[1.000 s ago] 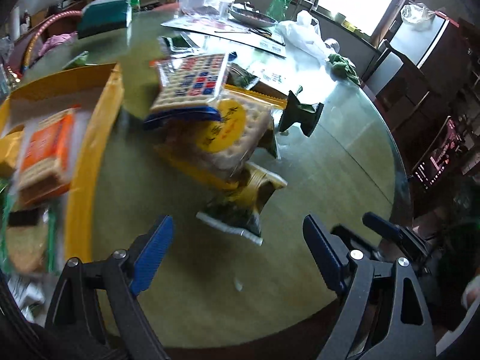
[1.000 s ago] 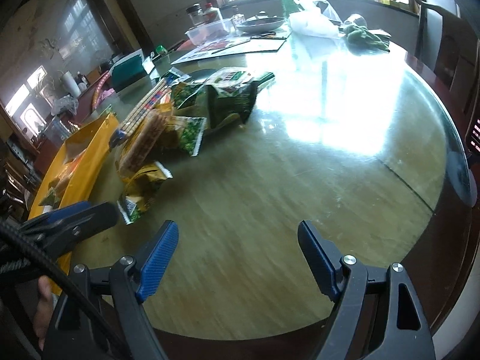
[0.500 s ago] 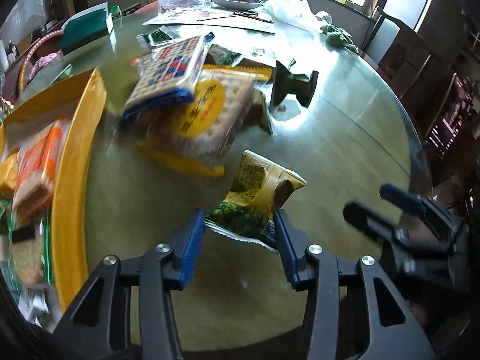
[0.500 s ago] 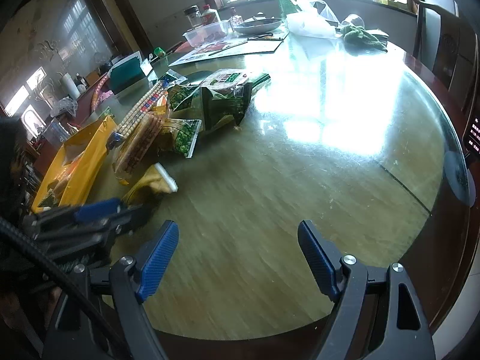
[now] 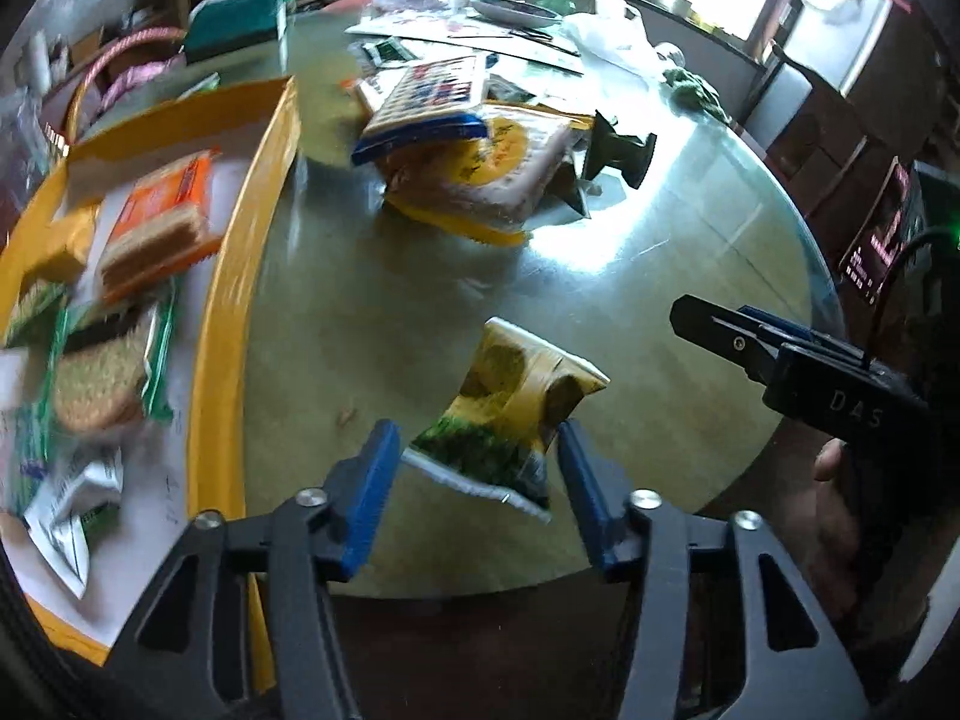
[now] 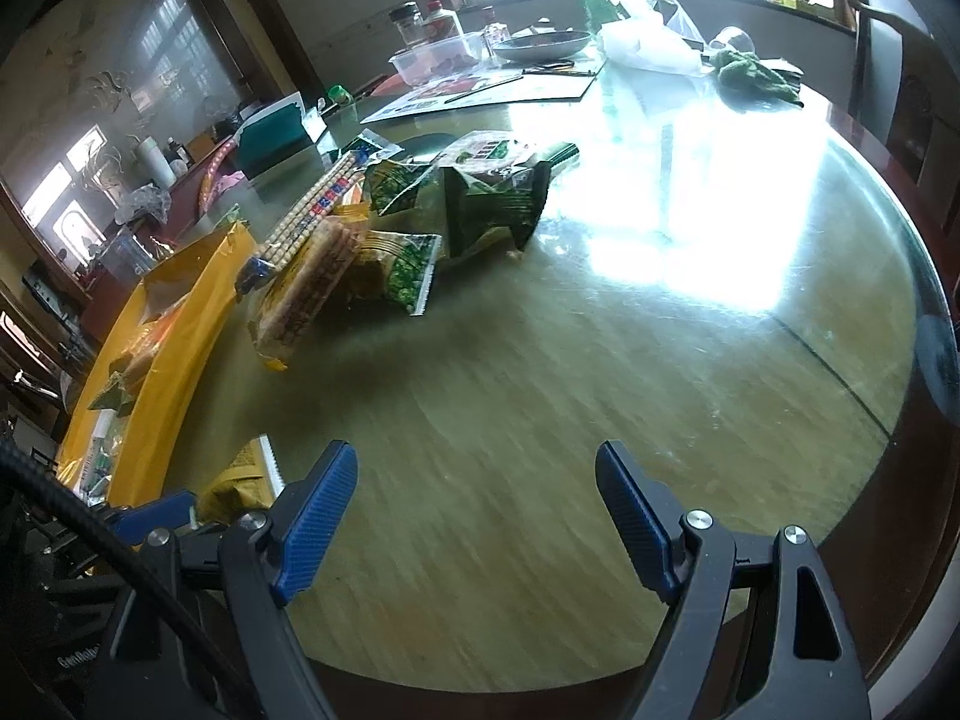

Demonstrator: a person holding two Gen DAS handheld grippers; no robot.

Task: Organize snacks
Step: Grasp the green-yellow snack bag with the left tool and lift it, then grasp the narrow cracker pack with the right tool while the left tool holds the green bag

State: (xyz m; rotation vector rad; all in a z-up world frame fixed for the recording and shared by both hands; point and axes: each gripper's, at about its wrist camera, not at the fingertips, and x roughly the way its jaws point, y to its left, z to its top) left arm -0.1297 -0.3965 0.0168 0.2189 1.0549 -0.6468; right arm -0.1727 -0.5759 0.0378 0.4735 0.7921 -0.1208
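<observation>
Half a second ago our left hand-held gripper was narrower around the yellow-green snack packet; now its jaws are opening, the packet between them, and whether the pads touch it we cannot tell. We judge the grasp is not secure. The crinkled packet is at the near counter edge, right of the yellow tray. Our right hand-held gripper is spread, empty.

Yellow-and-green printed snack packet with white serrated edge, between blue ribbed pads on black gripper frames; yellow tray holding an orange cracker pack; blue-edged checkered biscuit pack; glossy olive-green table.
</observation>
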